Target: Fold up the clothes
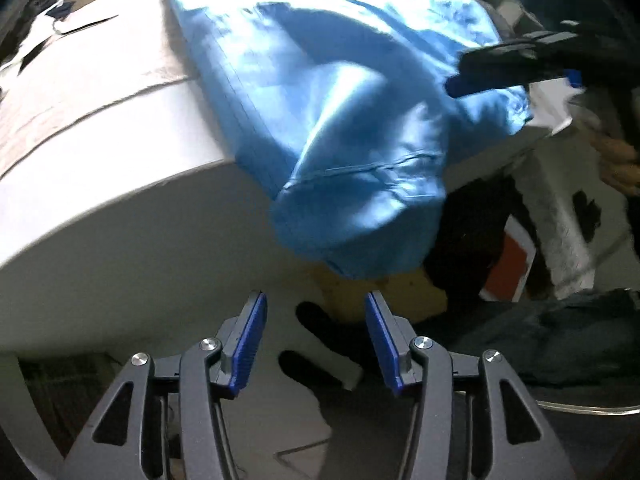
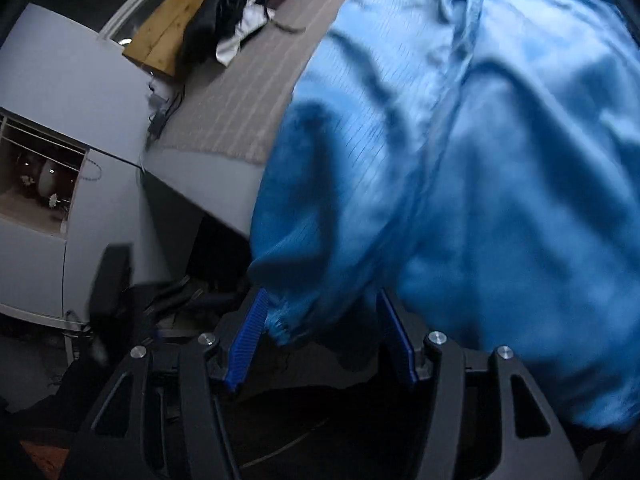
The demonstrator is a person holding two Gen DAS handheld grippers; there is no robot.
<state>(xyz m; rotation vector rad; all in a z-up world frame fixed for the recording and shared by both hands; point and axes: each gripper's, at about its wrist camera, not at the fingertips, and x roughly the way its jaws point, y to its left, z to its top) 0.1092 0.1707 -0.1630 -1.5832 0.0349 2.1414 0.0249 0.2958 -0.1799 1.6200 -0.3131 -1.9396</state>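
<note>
A light blue garment (image 1: 340,100) lies rumpled on a white table (image 1: 100,208), and one end of it hangs over the near edge. Below that edge my left gripper (image 1: 316,300) stands open with nothing between its blue pads. My right gripper (image 1: 460,76) shows dark and blurred over the garment's right side. In the right wrist view the blue garment (image 2: 480,180) fills the right half. A frayed edge of it droops between the pads of my right gripper (image 2: 322,300), which stand apart without pressing on the cloth.
A heap of dark and white clothes (image 2: 236,12) lies at the far end of the grey striped table cover (image 2: 240,100). Beside it are a wooden board (image 2: 168,20) and white cabinets (image 2: 60,100). A dark garment (image 1: 560,340) lies low on the right, near a person's hand (image 1: 616,164).
</note>
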